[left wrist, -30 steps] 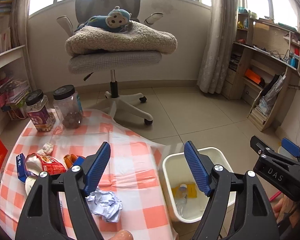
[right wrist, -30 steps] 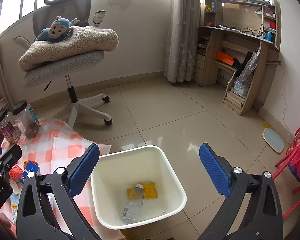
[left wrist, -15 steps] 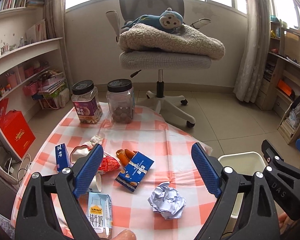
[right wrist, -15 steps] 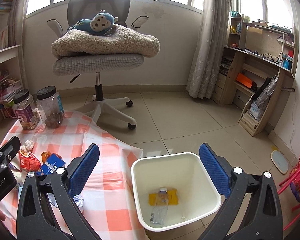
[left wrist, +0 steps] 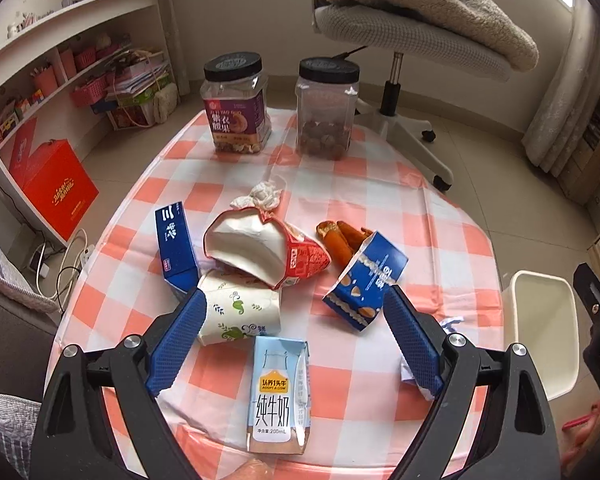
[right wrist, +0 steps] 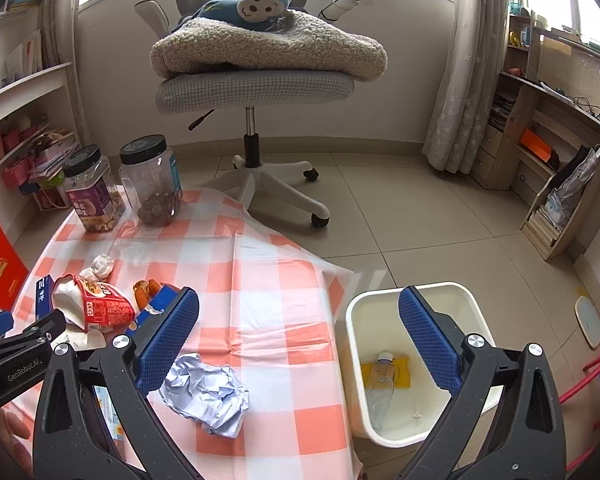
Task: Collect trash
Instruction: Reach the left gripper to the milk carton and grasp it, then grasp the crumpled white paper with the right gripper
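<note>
Checked tablecloth (left wrist: 440, 248) carries a milk carton (left wrist: 279, 392) between the left claw's (left wrist: 292, 336) wide-apart jaws, untouched.

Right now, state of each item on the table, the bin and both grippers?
left gripper: open, empty
right gripper: open, empty
milk carton: lying flat
paper cup: on its side
red snack bag: torn open
blue biscuit box: crushed, open
crumpled paper: balled, on the table
labelled jar: upright, lidded
clear jar: upright, lidded
bin: open, bottle inside
</note>
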A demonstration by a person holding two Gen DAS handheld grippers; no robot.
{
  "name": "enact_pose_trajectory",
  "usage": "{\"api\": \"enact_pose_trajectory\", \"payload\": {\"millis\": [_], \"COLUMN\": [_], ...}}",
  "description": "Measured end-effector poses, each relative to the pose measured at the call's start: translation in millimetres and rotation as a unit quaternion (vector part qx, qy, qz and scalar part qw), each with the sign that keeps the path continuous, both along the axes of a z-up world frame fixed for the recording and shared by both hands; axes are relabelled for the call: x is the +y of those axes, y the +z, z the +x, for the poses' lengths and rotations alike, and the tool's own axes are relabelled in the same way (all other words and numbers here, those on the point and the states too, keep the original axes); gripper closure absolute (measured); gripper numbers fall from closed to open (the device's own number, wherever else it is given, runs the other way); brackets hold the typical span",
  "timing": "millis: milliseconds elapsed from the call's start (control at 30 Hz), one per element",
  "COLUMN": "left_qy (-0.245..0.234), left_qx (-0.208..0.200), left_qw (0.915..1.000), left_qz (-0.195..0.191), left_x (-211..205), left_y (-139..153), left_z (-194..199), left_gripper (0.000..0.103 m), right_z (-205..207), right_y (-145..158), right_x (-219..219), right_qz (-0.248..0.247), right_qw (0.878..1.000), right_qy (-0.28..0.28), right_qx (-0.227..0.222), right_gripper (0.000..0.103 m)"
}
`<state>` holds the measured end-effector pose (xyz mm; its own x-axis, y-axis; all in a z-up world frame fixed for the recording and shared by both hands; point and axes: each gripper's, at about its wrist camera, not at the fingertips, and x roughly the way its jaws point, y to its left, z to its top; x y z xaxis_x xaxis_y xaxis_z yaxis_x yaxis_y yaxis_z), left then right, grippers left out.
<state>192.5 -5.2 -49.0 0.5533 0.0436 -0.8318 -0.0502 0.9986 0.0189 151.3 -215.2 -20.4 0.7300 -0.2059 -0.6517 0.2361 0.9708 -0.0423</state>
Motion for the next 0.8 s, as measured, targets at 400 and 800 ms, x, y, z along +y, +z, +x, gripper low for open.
{"api": "enact_pose_trajectory", "payload": {"millis": [400, 800], "left_qy": [-0.004, -0.050], "left_qx": [0.204, 0.210], "left_qw": [0.9778, 0.9760], "left_qz": [-0.049, -0.028], "left_x": [33, 25], "left_y": [-96, -112], "left_z": [5, -17], "left_gripper": [0.016, 0.046], "right_z": [26, 36], "right_y": [-41, -94], "right_x": [18, 32], "right_qz": [0.035, 0.081], "right_qw": [0.991, 0.970], "right_qy": [0.061, 0.087], "right_qx": [0.115, 0.211], "right_gripper": [0.007, 0.007]}}
